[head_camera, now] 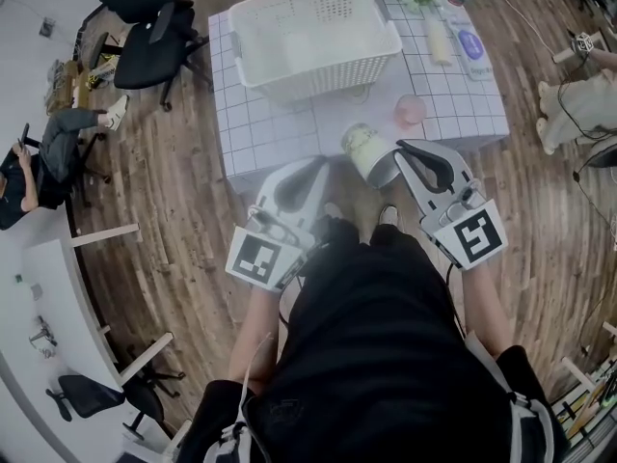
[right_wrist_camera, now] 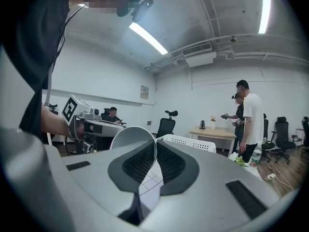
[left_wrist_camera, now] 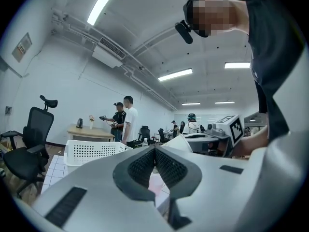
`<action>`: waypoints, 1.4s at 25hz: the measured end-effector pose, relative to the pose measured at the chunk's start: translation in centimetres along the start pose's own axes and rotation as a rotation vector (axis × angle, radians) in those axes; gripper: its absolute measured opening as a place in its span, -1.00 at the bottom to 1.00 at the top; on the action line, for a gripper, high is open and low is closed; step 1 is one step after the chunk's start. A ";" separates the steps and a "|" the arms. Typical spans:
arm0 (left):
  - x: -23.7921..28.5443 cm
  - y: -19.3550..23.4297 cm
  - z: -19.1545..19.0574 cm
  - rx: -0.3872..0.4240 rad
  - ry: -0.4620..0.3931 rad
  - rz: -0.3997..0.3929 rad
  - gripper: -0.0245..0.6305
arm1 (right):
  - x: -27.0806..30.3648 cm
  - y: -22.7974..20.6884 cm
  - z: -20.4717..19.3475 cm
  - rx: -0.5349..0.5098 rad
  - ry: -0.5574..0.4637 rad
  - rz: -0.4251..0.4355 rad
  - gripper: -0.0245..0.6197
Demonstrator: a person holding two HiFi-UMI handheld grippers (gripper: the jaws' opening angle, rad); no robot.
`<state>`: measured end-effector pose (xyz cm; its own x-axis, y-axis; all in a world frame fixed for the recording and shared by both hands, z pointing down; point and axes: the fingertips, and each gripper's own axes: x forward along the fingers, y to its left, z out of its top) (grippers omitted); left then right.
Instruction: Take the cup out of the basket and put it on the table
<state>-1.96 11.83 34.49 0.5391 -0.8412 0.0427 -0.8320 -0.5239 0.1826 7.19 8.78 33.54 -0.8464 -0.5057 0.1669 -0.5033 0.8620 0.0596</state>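
The right claw (head_camera: 405,154) pinches the rim of the cup (head_camera: 366,148). The cup is tipped over in the air at the near edge of the desk (head_camera: 265,128). It is out of the basket (head_camera: 323,73), which sits farther back. The left claw (head_camera: 321,165) is pressed together with nothing in it, just left of the cup.

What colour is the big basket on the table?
The basket is white, with little holes; the head view shows it best.
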 end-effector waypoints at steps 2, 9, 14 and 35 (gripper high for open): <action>0.2 -0.7 -0.1 0.017 -0.001 0.008 -0.90 | -0.8 -0.1 -0.1 0.007 -0.015 0.020 -0.82; 1.7 -3.2 -0.3 0.001 0.000 0.045 -0.90 | -3.2 -1.5 -0.4 0.010 -0.047 0.039 -0.82; 2.9 -5.4 -0.1 0.006 -0.002 0.072 -0.90 | -5.1 -2.0 -0.4 0.020 -0.069 0.069 -0.82; 2.7 -7.6 0.2 0.029 0.006 0.102 -0.90 | -6.7 -1.4 -1.5 0.033 -0.070 0.106 -0.82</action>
<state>5.77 13.55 33.02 0.4523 -0.8895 0.0658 -0.8859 -0.4395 0.1480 13.77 11.01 33.78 -0.9045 -0.4143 0.1015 -0.4152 0.9096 0.0126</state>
